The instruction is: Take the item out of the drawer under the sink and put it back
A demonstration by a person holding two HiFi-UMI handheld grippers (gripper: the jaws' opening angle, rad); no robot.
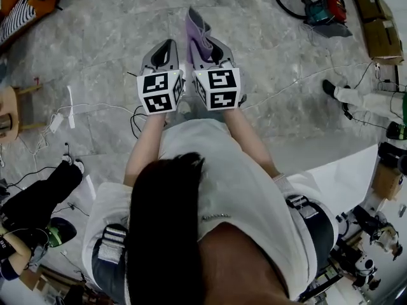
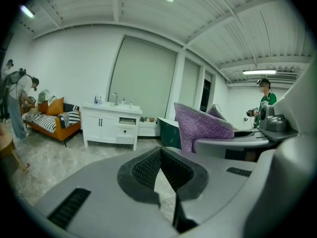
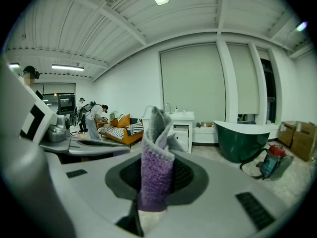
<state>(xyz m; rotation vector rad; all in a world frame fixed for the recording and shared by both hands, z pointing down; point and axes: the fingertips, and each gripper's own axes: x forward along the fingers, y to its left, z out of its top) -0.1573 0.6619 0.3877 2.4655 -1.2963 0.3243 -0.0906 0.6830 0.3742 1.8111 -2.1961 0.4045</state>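
I am pinching a purple towel [image 1: 196, 25] in the right gripper [image 1: 208, 46] jaws, top centre. The left gripper [image 1: 166, 48] is hanging just left of it, jaws closed and empty.

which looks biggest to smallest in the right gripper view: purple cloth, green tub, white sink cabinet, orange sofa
1. purple cloth, largest only because it is nearest the camera
2. green tub
3. orange sofa and white sink cabinet look about alike; the cloth hides part of the cabinet

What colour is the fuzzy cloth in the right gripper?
The fuzzy cloth is purple, best seen in the right gripper view.
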